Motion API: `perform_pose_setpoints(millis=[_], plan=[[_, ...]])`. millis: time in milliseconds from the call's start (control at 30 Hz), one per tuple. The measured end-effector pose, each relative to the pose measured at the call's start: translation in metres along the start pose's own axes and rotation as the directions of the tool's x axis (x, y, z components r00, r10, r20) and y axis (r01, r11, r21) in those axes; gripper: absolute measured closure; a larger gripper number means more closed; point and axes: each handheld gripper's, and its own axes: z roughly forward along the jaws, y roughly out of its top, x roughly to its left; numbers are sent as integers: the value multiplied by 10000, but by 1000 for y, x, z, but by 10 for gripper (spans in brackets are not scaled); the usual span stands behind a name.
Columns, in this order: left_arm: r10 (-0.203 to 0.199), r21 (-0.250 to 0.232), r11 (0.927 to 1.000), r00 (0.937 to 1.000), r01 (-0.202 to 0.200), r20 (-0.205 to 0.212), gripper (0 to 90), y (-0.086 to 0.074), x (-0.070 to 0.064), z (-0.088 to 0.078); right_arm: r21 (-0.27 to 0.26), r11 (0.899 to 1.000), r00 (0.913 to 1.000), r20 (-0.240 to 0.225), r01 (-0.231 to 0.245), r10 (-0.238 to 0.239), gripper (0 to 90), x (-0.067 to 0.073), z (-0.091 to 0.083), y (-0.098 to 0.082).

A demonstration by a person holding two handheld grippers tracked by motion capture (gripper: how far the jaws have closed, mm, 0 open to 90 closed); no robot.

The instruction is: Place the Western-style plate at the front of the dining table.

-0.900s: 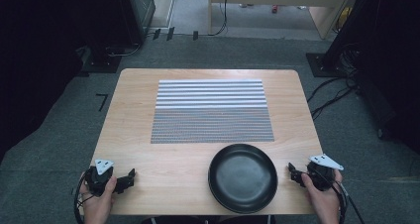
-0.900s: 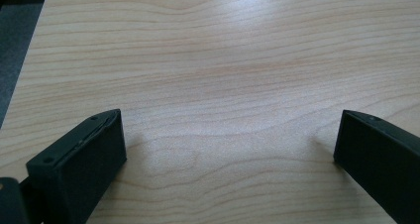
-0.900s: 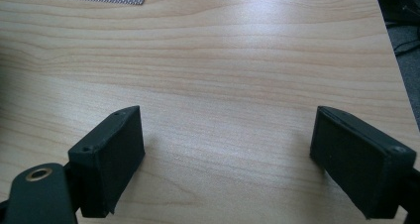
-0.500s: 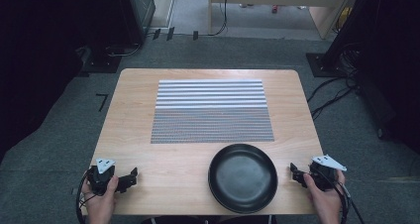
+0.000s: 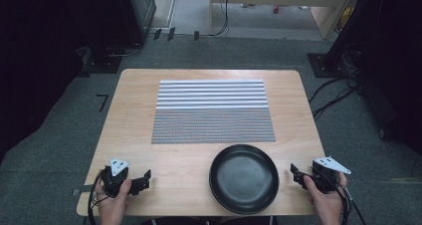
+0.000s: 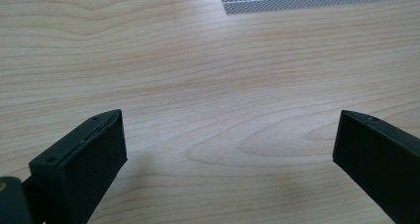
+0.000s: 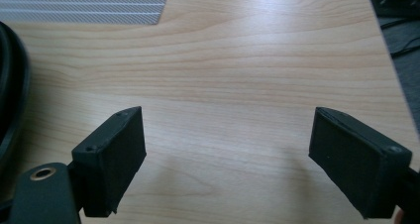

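A black round plate (image 5: 244, 177) lies empty near the front edge of the wooden table (image 5: 129, 115), right of centre. Behind it a grey and white striped placemat (image 5: 213, 111) lies flat in the middle. My left gripper (image 5: 142, 181) rests low at the front left corner, held in a hand, its jaws wide apart over bare wood (image 6: 228, 135). My right gripper (image 5: 295, 175) sits at the front right, just right of the plate, also open with nothing between its jaws (image 7: 228, 149). The plate's dark rim (image 7: 11, 90) shows at the left edge of the right gripper view.
Grey carpet surrounds the table. Dark equipment stands at the back left (image 5: 119, 21) and cables (image 5: 333, 93) trail on the floor at the right. The table's right edge (image 7: 391, 70) runs close beside the right gripper.
Both hands have slid slightly toward the front edge of the table. Both grippers stay open; plate and placemat have not moved.
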Motion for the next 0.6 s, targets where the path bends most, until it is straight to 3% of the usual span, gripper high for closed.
perform_pose_setpoints(millis=[100, 467, 600], plan=[[-8, 22, 10000, 9997, 8, 257, 0, 2, -6, 0, -107, 9993, 9989, -307, -371, 368, 141, 2, -4, 1], [346, 10, 9994, 9971, -347, 682, 0, 6, -29, 3, -309, 9992, 9988, -442, -244, 230, 145, 16, -13, 2], [414, 19, 9991, 9961, -416, 785, 0, 6, -34, 3, -221, 9984, 9973, -542, -517, 504, 158, 19, -16, 2]])
